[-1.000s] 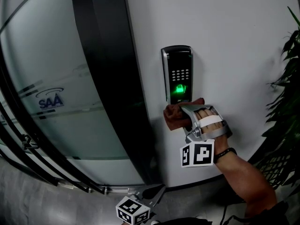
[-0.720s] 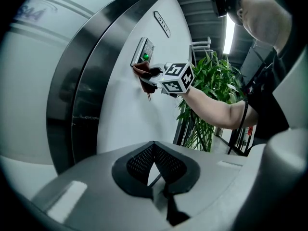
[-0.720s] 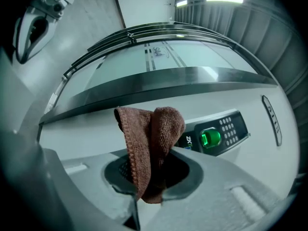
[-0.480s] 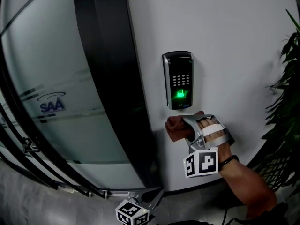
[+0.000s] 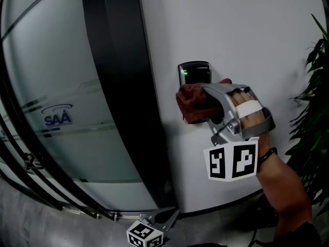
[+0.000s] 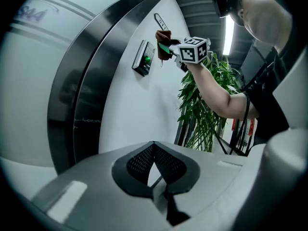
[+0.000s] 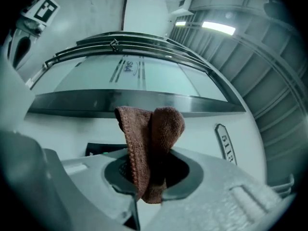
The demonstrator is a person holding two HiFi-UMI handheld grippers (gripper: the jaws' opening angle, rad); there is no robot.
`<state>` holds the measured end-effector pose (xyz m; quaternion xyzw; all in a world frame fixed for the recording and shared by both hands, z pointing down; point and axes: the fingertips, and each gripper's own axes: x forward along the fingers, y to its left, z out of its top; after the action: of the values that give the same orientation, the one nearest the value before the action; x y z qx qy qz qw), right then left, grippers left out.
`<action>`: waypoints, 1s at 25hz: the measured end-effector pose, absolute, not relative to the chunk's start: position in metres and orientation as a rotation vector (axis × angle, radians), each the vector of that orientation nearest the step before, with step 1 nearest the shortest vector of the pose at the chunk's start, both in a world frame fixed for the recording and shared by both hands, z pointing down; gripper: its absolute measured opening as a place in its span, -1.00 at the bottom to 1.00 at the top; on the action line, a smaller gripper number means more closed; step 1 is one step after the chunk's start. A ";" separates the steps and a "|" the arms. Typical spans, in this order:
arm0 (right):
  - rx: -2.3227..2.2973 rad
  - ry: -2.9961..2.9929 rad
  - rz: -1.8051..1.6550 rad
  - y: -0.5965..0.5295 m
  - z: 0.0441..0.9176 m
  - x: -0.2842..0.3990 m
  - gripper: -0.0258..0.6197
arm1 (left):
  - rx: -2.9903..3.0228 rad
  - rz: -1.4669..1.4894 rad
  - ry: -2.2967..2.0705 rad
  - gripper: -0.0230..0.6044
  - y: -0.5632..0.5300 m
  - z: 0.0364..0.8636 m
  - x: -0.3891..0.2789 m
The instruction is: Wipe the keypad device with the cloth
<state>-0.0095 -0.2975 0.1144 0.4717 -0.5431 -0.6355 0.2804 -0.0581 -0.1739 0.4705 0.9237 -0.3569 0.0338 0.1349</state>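
Holding brown cloth (image 5: 191, 103) pinched fast in right gripper (image 7: 149, 177), over lower face of keypad (image 5: 195, 72) on wall (image 5: 247, 35). Probably mid-wipe; top strip not yet covered. Left gripper (image 6: 155, 174) closed on nothing, low, well apart.

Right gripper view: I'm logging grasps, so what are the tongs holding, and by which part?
The right gripper has its tongs shut on the brown cloth, pinched by its bunched lower end; the folded rest sticks out beyond.
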 end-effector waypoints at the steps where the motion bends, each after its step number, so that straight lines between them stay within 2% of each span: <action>1: 1.269 -1.433 -1.720 -0.300 0.105 -0.011 -0.75 | 2.676 0.096 -1.038 -0.87 -0.173 0.470 -0.059; 9: 1.324 -1.359 -1.710 -0.333 0.067 -0.015 -0.75 | 2.660 0.088 -1.075 -0.87 -0.166 0.471 -0.070; 25: 1.286 -1.293 -1.677 -0.354 0.094 -0.016 -0.75 | 2.653 0.080 -1.077 -0.87 -0.164 0.471 -0.072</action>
<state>-0.0164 -0.3544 0.0941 0.4908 -0.4933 -0.6400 0.3257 -0.0723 -0.1636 0.4709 0.9173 -0.3723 0.0277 0.1384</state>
